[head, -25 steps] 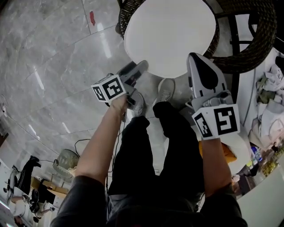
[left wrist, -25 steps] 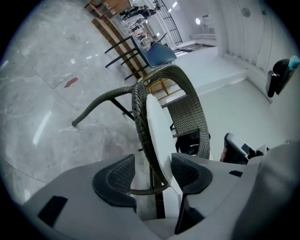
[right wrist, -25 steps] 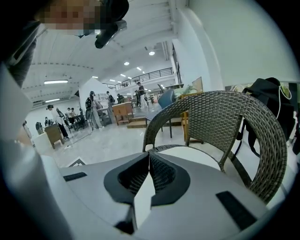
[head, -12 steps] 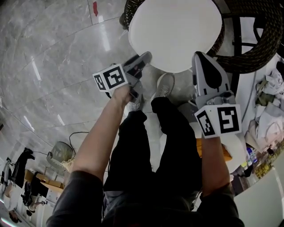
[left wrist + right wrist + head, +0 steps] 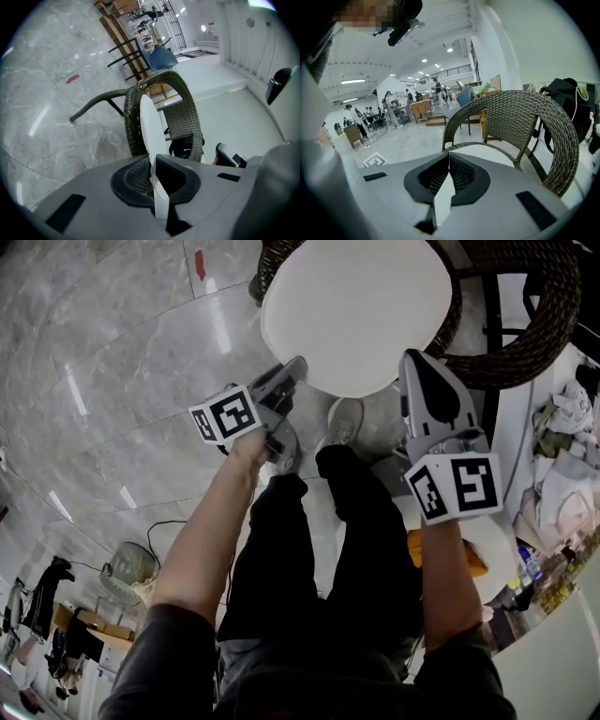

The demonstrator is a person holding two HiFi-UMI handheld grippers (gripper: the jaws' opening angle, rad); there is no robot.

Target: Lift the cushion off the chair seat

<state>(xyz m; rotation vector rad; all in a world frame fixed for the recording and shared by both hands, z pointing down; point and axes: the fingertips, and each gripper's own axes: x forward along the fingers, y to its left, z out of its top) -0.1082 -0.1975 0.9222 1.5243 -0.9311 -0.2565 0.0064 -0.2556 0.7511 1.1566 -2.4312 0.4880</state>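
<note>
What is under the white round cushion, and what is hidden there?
Under the cushion is the woven chair: its dark rim shows beside the cushion's edge. The seat surface itself is covered and cannot be seen.

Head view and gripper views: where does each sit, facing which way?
Head view: on the person's head, steeply down at cushion and chair; shows forearms, legs, left gripper, right gripper.
Left gripper view: on the left gripper, rolled sideways; jaws closing on the cushion's edge.
Right gripper view: on the right gripper, upright, facing across the cushion; jaws together.
All three share cushion and chair.
</note>
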